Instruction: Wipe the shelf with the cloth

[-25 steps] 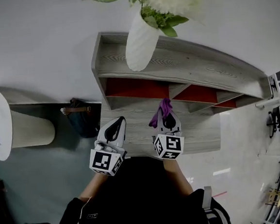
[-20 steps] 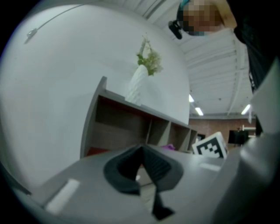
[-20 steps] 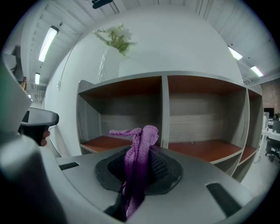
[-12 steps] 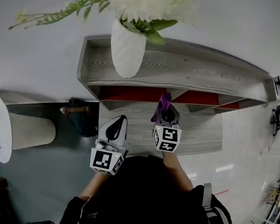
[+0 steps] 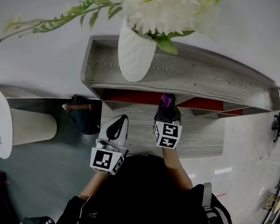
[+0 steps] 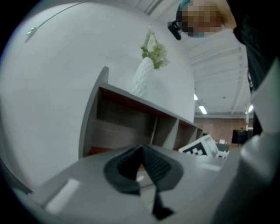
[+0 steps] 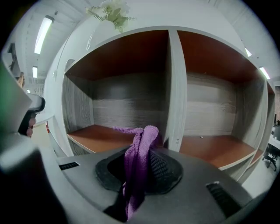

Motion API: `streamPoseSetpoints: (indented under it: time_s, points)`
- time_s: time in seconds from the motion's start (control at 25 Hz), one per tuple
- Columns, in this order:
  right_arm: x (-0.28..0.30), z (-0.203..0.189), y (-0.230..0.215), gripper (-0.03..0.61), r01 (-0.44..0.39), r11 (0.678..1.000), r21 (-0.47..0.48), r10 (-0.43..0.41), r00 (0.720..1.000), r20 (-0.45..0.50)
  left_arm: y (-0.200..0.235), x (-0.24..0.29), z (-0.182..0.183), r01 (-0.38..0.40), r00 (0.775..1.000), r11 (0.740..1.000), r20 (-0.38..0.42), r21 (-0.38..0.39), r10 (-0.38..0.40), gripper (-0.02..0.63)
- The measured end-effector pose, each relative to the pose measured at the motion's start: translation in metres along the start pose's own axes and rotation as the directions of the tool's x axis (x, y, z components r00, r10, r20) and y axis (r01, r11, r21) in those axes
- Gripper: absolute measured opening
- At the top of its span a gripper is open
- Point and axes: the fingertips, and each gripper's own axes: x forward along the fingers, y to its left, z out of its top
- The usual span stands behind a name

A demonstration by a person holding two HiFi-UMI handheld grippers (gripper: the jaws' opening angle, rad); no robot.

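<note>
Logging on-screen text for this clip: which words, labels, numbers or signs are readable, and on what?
No text is readable.
Small dark mark on the shelf divider: too small to read.
Cubes on the left tool and on the right tool holding the purple cloth: square marker patterns, no letters.

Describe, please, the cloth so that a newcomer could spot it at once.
Start at the grey wooden shelf unit against the white wall. Before its red-lined compartments, the right claw is shut on the cloth. It is the only purple thing, knitted and bunched.
</note>
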Motion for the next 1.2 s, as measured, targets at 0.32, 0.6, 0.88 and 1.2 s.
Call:
streamPoseSetpoints:
  time_s: [0.32, 0.6, 0.88, 1.2]
  points:
    - [0.008, 0.003, 0.005, 0.049, 0.016, 0.999, -0.044, -0.017, 0.999, -0.032, 0.014, -0.007, 0.003, -0.025, 1.0, 1.0, 0.011, -0.004, 0.025, 0.005]
    - [0.015, 0.005, 0.008, 0.049, 0.008, 0.998, -0.063, -0.013, 0.997, -0.07, 0.027, -0.019, 0.001, -0.053, 0.998, 0.998, 0.018, -0.022, 0.053, 0.005]
    - [0.017, 0.005, 0.015, 0.049, 0.015, 0.996, -0.083, -0.022, 0.997, -0.076, 0.033, -0.032, 0.004, -0.058, 0.998, 0.998, 0.032, -0.027, 0.059, 0.005]
    - [0.023, 0.006, 0.035, 0.049, -0.021, 0.991, -0.129, 0.009, 0.996, -0.091, 0.035, -0.044, 0.009, -0.064, 0.997, 0.998, 0.045, -0.016, 0.065, 0.005]
